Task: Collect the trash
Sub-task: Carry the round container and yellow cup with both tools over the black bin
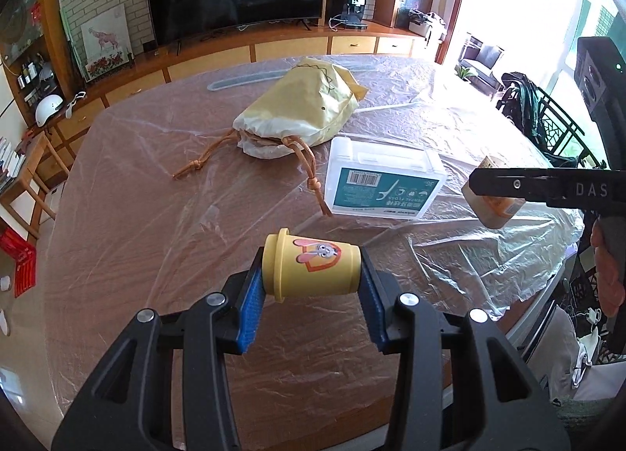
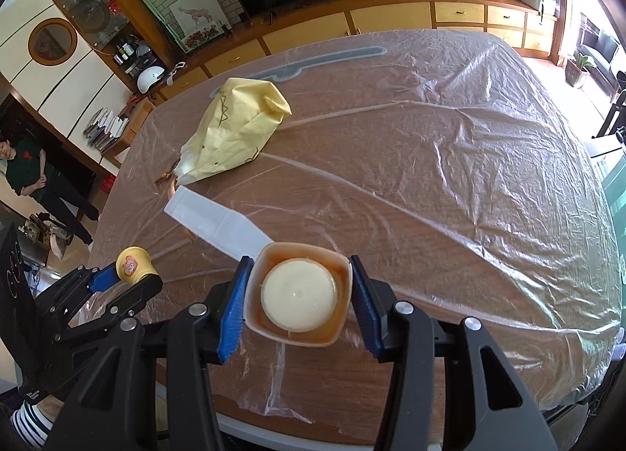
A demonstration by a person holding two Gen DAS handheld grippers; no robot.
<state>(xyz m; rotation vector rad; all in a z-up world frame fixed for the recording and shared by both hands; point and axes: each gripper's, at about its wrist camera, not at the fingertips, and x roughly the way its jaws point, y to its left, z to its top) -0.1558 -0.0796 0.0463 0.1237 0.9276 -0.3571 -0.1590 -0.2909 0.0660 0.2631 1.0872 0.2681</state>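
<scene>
Two claws in view, both loaded. Left claw [image 1: 311, 275] clamped on small yellow cup [image 1: 309, 269], lying sideways between blue pads, rabbit sticker up, raised over desk [image 1: 156, 216]. Right claw [image 2: 297, 294] gripping square yogurt tub [image 2: 299, 292] by two opposite sides, round pale base facing camera. Remaining on plastic-covered desk: yellow drawstring bag [image 1: 301, 106], cords trailing; white floss box [image 1: 385, 179] just beside bag. Person [image 2: 27, 173] standing off to left of desk, well apart.
</scene>
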